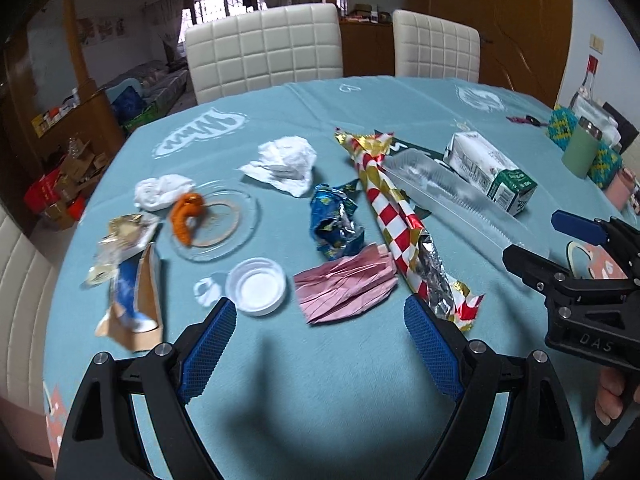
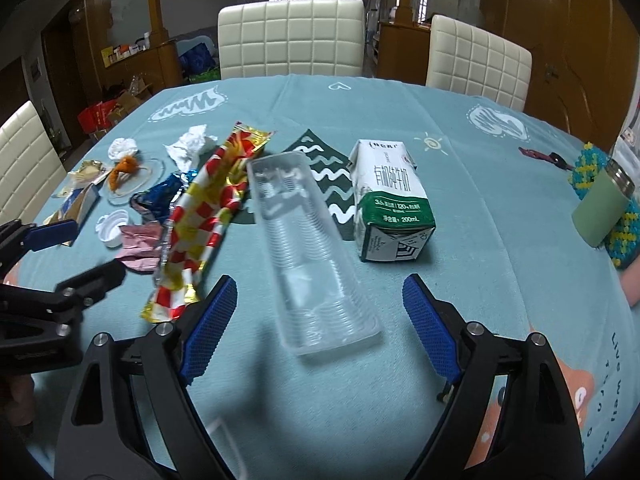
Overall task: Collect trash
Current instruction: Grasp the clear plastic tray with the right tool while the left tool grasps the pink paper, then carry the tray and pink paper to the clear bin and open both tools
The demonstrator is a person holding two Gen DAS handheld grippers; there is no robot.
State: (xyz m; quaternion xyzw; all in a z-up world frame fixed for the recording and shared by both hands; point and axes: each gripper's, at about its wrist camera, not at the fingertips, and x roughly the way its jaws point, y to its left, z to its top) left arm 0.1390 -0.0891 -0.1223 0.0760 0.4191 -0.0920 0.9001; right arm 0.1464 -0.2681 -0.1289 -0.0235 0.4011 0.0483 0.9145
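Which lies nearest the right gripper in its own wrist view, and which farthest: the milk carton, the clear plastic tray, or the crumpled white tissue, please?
From the open right gripper:
1. Clear plastic tray, straight ahead, its near end between the fingers.
2. Milk carton, ahead, slightly right.
3. Crumpled white tissue, far left.

A table under a teal printed cloth [image 2: 460,208] carries a milk carton [image 2: 390,200], a clear plastic tray [image 2: 308,248], a checked foil wrapper [image 1: 394,216], a blue wrapper [image 1: 336,220], pink paper [image 1: 344,288], a white lid [image 1: 256,286], tissues [image 1: 284,164], a glass plate [image 1: 236,220] and a torn box [image 1: 136,296].
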